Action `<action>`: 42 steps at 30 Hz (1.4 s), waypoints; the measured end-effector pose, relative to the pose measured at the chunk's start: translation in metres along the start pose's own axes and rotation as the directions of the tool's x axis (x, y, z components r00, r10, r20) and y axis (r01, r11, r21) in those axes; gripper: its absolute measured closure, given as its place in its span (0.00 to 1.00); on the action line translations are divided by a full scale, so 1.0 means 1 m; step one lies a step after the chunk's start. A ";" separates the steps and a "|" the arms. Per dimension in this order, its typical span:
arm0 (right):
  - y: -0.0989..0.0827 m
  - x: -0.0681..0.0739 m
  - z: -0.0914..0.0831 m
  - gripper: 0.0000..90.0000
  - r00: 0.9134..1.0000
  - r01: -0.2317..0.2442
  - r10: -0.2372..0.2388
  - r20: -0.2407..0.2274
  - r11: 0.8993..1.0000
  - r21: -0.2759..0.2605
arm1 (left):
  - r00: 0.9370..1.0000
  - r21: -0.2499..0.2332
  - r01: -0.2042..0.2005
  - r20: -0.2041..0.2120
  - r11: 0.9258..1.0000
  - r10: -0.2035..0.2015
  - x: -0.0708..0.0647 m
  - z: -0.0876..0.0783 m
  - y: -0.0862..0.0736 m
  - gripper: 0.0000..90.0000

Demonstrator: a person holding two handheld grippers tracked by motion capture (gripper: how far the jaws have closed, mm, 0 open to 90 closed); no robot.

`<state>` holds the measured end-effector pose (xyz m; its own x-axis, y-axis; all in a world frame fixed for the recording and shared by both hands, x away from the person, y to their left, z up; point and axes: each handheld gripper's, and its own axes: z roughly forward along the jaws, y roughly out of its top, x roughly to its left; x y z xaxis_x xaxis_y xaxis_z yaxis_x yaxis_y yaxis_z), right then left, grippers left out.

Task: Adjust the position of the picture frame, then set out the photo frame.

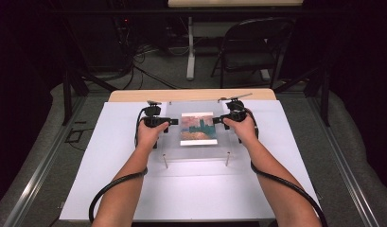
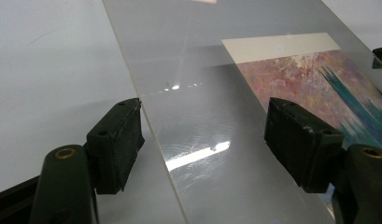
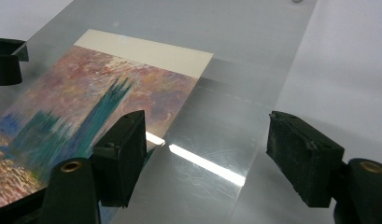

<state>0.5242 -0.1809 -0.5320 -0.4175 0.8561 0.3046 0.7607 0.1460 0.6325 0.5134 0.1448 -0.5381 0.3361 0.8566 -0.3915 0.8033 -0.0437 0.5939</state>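
The clear acrylic sheet [image 1: 196, 142] stands raised on short metal pegs [image 1: 165, 161] over the white bench [image 1: 110, 189], near the bench's far middle. On or under the sheet, I cannot tell which, lies a rectangular painted print in pinks, teal and orange with a cream border [image 1: 198, 128].

The left gripper [image 1: 168, 123] sits at the sheet's left edge; in the left gripper view its black fingers [image 2: 116, 144] are spread wide, one off the sheet over the bench, the other above the sheet beside the print [image 2: 319, 88], pinching nothing. The right gripper [image 1: 219, 120] sits at the sheet's right edge, its fingers [image 3: 121, 156] likewise spread wide, one over the print's corner, the other out past the sheet's edge, with only the bare sheet [image 3: 216, 121] between them.

Cables trail from both grippers down along the person's forearms. Beyond the bench stand a black folding chair [image 1: 250, 49] and a white post [image 1: 190, 47] among loose floor cables, well apart from the work.
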 end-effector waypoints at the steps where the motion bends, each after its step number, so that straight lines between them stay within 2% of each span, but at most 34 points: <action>1: 0.000 0.000 0.001 0.31 1.000 -0.002 0.002 -0.001 1.000 -0.003 | 1.000 -0.002 0.003 0.000 1.000 -0.003 0.000 0.000 0.000 0.31; 5: -0.001 -0.002 0.001 0.31 1.000 -0.017 0.017 -0.012 1.000 -0.005 | 1.000 0.002 0.018 0.020 1.000 -0.018 0.003 0.001 0.000 0.31; 13: -0.005 -0.006 0.001 0.31 0.998 -0.040 0.040 -0.043 0.999 -0.014 | 0.999 0.001 0.033 0.031 0.999 -0.033 0.004 0.002 -0.001 0.31; 15: -0.006 -0.007 0.001 0.31 0.997 -0.059 0.058 -0.056 0.998 -0.014 | 0.998 0.011 0.048 0.047 0.999 -0.048 0.004 0.002 -0.002 0.30; 22: -0.008 -0.010 0.002 0.30 0.990 -0.097 0.096 -0.100 0.995 -0.001 | 0.998 0.013 0.046 0.045 0.999 -0.047 0.003 0.002 -0.001 0.30; 31: -0.006 -0.009 0.002 0.30 0.992 -0.087 0.087 -0.093 0.996 0.009 | 0.998 0.010 0.047 0.049 0.999 -0.047 0.005 0.001 -0.002 0.32; 37: -0.006 -0.008 0.001 0.30 0.992 -0.088 0.088 -0.089 0.996 0.009 | 0.995 -0.012 0.071 0.065 0.997 -0.070 0.008 0.000 -0.004 0.36; 42: -0.007 -0.008 0.001 0.30 0.993 -0.083 0.083 -0.089 0.997 -0.001 | 0.995 -0.011 0.074 0.067 0.997 -0.073 0.009 -0.001 -0.004 0.38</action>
<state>0.5230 -0.1879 -0.5397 -0.3958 0.8177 0.4179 0.7921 0.0738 0.6059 0.5134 0.1533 -0.5435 0.3085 0.8210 -0.4803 0.8207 0.0256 0.5708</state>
